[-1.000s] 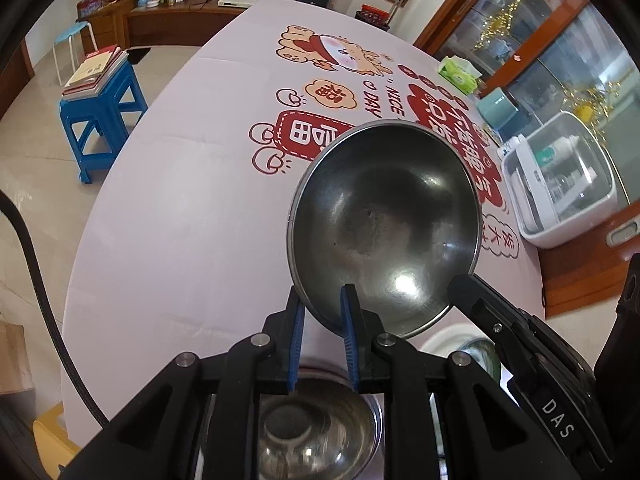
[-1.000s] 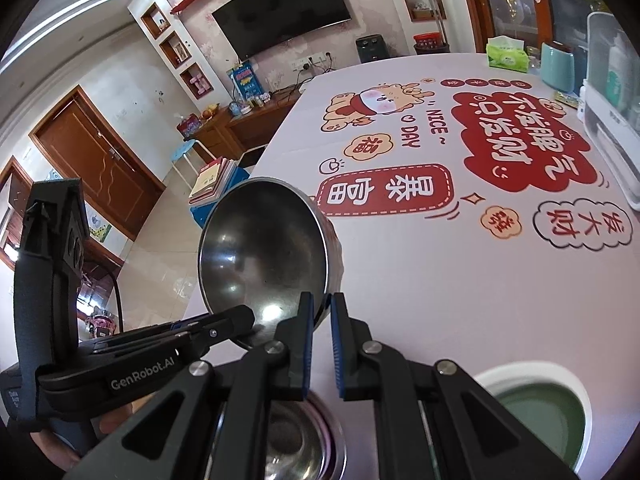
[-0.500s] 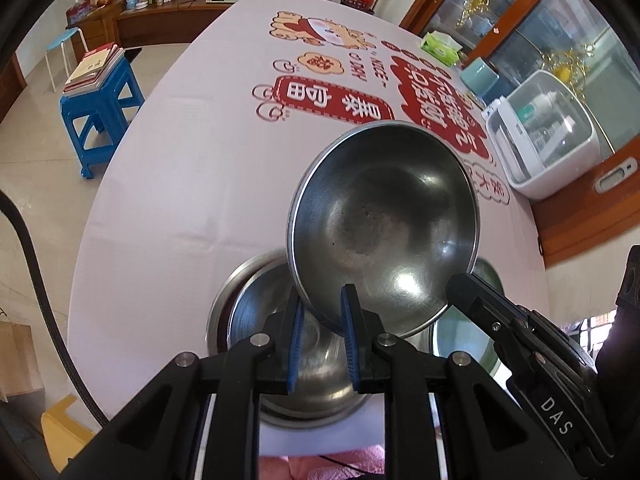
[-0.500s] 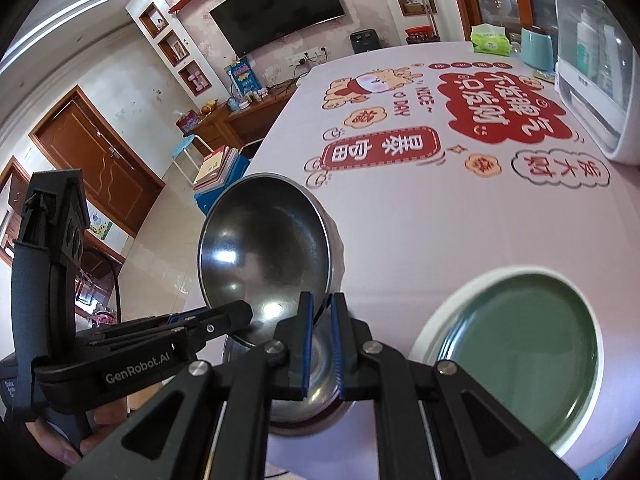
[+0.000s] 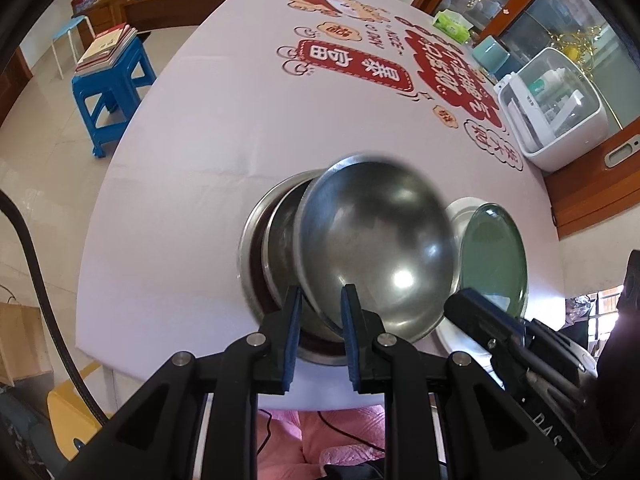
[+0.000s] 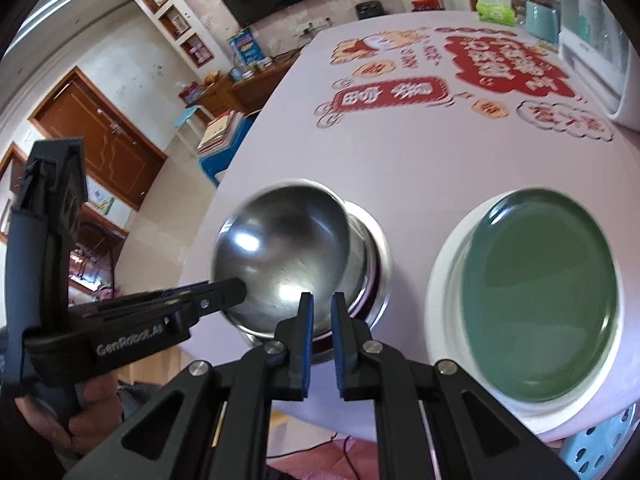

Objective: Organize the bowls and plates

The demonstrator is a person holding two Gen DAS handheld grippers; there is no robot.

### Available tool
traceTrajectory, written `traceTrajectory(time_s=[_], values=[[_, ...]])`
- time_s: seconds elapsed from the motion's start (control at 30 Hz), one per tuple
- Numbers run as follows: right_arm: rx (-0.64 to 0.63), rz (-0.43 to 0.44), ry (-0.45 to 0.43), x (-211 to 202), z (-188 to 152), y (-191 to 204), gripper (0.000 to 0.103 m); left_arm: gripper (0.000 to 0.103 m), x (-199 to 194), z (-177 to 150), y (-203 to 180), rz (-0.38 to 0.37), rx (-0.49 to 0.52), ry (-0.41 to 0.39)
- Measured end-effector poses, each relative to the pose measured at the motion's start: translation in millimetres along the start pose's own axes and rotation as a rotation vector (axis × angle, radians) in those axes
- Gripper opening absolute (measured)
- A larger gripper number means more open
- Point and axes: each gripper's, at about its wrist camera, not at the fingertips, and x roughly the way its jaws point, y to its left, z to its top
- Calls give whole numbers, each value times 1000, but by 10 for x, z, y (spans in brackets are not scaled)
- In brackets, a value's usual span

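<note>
A steel bowl [image 5: 380, 248] hangs tilted just above the table, held by its rim from two sides. My left gripper [image 5: 320, 300] is shut on the near rim. My right gripper [image 6: 322, 304] is shut on the same bowl [image 6: 280, 248]; in the left wrist view it reaches in from the lower right [image 5: 476, 308]. Right under the held bowl, a stack of steel bowls [image 5: 256, 248] rests near the table's front edge. To the right, a green plate [image 6: 540, 300] lies on a white plate [image 6: 440, 280].
The pale tablecloth [image 5: 208, 128] with red prints stretches away from me. A white lidded box [image 5: 560, 112], a teal cup [image 5: 490, 54] and a tissue pack [image 5: 452, 26] stand along the right edge. A blue stool [image 5: 112, 76] with books stands on the floor at left.
Both grippers have carried the bowl back toward the table's near edge and slightly down. It now hangs over the steel stack, and the green plate has come fully into view.
</note>
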Motion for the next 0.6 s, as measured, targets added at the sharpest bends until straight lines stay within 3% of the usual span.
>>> traceTrajectory(time_s=[0.6], values=[[34,-15,53,98,-7,8,8,23,-6,-106,80,-8,-2,11]])
